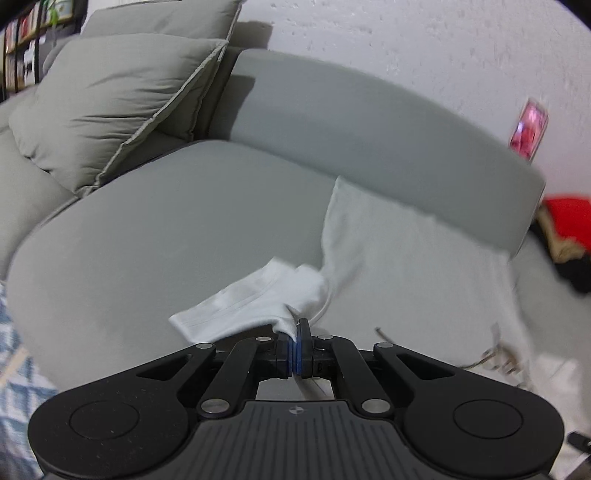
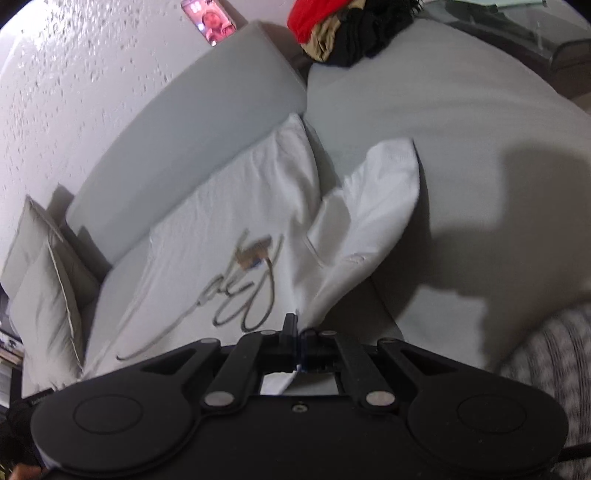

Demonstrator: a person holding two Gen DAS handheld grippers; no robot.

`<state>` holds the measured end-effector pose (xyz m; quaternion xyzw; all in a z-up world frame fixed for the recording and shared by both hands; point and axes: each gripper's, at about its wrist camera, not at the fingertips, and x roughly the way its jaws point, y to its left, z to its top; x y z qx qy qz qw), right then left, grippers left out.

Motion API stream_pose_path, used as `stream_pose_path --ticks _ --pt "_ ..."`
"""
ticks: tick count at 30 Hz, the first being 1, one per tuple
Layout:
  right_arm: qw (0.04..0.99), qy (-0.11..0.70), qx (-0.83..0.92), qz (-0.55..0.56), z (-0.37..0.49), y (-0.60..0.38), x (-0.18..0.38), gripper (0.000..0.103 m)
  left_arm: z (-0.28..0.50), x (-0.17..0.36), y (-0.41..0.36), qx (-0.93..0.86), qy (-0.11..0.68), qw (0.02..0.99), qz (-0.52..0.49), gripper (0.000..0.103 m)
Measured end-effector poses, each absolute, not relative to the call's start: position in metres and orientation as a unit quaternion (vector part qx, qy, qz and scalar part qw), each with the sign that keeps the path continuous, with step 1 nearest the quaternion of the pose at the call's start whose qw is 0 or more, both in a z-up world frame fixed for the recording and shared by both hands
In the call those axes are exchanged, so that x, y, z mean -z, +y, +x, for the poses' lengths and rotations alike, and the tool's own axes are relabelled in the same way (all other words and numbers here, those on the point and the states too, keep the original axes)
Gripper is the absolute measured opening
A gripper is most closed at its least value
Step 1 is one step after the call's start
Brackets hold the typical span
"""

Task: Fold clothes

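On the grey sofa seat (image 1: 166, 206) lies a white T-shirt (image 2: 229, 229) (script print facing up). Its sleeve (image 1: 255, 306) fans toward 11 o'clock from the left gripper (image 1: 295, 334), clamped on it. At 1 o'clock from the right gripper (image 2: 297, 325), likewise pinching cloth, rises the other sleeve (image 2: 373, 206).

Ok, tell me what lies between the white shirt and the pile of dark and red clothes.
Only bare grey sofa cushion lies between the white shirt and the pile; the right wrist view shows it.
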<state>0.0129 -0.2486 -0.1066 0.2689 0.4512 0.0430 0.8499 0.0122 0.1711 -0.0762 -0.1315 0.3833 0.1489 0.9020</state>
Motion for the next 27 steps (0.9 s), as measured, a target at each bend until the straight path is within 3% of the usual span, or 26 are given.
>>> stream_pose_path --ticks 6,12,14,17,20,27 --pt "0.832 0.500 -0.046 0.236 0.006 -0.242 0.139 0.012 0.012 0.107 0.153 -0.176 0.454 0.873 -0.037 0.015" --pt "0.854 0.477 -0.052 0.203 -0.012 -0.255 0.115 0.037 -0.023 0.091 0.135 -0.162 0.442 0.882 -0.008 0.027" --pt "0.863 0.462 -0.056 0.196 -0.015 -0.257 0.107 0.040 -0.014 0.096 0.121 -0.136 0.442 0.887 -0.002 0.032" --pt "0.865 0.457 -0.069 0.196 0.001 -0.247 0.106 0.038 0.000 0.103 0.099 -0.099 0.441 0.892 0.006 0.034" --pt "0.872 0.447 -0.095 0.173 0.022 -0.222 0.108 0.027 0.014 0.111 0.077 -0.061 0.440 0.896 0.014 0.037" --pt "0.874 0.467 -0.114 0.076 0.036 -0.177 0.137 0.024 0.017 0.135 0.055 -0.016 0.462 0.886 0.034 0.038"
